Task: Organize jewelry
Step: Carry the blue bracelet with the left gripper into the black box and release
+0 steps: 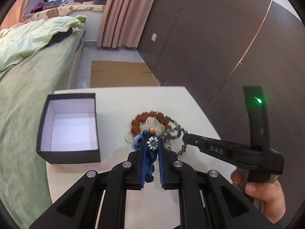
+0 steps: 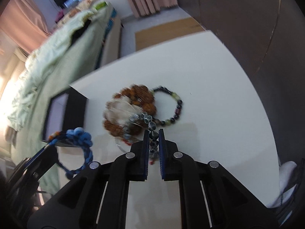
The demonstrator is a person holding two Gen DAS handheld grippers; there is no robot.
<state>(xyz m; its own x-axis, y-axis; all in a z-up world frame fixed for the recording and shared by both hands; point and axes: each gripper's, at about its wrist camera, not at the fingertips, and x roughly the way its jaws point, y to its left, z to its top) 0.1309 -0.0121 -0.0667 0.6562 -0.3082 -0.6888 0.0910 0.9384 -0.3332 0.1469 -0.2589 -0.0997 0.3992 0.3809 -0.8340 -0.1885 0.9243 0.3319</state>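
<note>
My left gripper [image 1: 152,143] is shut on a blue braided bracelet [image 1: 149,162] with a white bead flower, held above the white table [image 1: 118,103]. It also shows in the right wrist view [image 2: 80,139]. My right gripper [image 2: 154,133] is shut on a grey glass bead bracelet [image 2: 150,126]; it shows in the left wrist view [image 1: 185,136] too. On the table lie a brown seed bracelet [image 2: 141,95], a white shell bracelet [image 2: 118,110] and a dark mixed-stone bracelet [image 2: 175,105]. An open black box [image 1: 68,126] with a white inside stands at the left.
A bed with green sheets [image 1: 24,87] runs along the table's left side. A dark wall [image 1: 209,38] is at the right. A cardboard sheet [image 1: 122,74] lies on the floor beyond the table.
</note>
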